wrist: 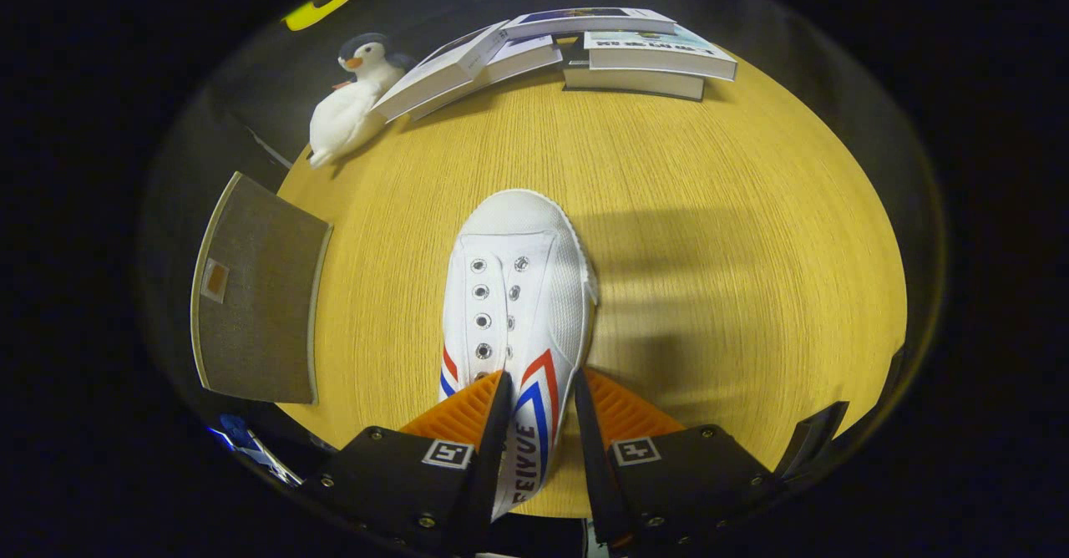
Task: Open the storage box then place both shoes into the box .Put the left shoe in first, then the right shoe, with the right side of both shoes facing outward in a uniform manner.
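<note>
Sneaker [514, 291], a white canvas one with red and blue chevron stripes on its side, sits clamped in the claw [539, 391]: both fingers press on the heel-end side wall, one finger inside the opening and the other against the striped outer face. Its toe points straight ahead of the fingers, out over the wooden table [735, 232]. Whether the sole rests on the wood or hangs just above it cannot be told from this angle, though a shadow spreads beside the shoe on the far side from the box.

Off to the left of the fingers, at the table's edge, lies a grey fabric panel with pale trim [255, 291], which looks like the storage box's lid or flap. Whether the box is already open is not clear. Well beyond the toe, a row of books [576, 48] lines the far edge, with a plush penguin [351, 98] leaning at its left end.

The step in hand appears to be carrying this shoe to the box. To do it well, the grip should stay firm on the thin wall, since the toe's weight hangs forward and may tip the shoe down. The swing leftward should be slow and level, with the shoe turned so its right side faces outward before lowering.
</note>
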### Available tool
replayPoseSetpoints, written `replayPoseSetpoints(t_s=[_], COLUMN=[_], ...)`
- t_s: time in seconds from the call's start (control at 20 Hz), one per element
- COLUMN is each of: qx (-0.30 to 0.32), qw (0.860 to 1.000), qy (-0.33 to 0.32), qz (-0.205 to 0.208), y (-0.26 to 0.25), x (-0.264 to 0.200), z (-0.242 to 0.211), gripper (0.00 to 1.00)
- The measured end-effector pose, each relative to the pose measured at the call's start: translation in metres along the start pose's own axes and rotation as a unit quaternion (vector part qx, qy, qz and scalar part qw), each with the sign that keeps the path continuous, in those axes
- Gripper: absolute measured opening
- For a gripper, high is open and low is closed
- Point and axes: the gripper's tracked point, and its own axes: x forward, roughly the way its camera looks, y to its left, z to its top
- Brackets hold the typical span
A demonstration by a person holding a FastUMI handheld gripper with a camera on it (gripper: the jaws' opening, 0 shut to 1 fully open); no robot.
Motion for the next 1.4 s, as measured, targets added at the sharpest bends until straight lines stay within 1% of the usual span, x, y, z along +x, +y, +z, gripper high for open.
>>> replayPoseSetpoints(t_s=[0.1, 0.15, 0.2, 0.25, 0.4, 0.65, 0.8, 1.15, 1.4], qx=[-0.007, -0.004, 0.009, 0.011, 0.038, 0.089, 0.102, 0.101, 0.088], qw=[1.0, 1.0, 0.999, 1.0, 0.999, 0.993, 0.99, 0.988, 0.988], qy=[0.0, -0.01, -0.03, -0.025, -0.021, -0.046, -0.057, -0.08, -0.092], qz=[0.006, -0.01, -0.014, -0.012, 0.011, 0.057, 0.077, 0.09, 0.091], y=[0.001, -0.005, -0.009, -0.01, -0.006, 0.012, 0.029, 0.077, 0.117], x=[-0.004, 0.0, 0.004, 0.001, -0.014, -0.033, -0.049, -0.085, -0.106], z=[0.0, 0.001, 0.011, 0.011, 0.003, 0.018, 0.028, 0.048, 0.056], gripper=[0.27, 0.28, 0.0, 0.0, 0.0, 0.0, 0.0, 0.0, 0.0])
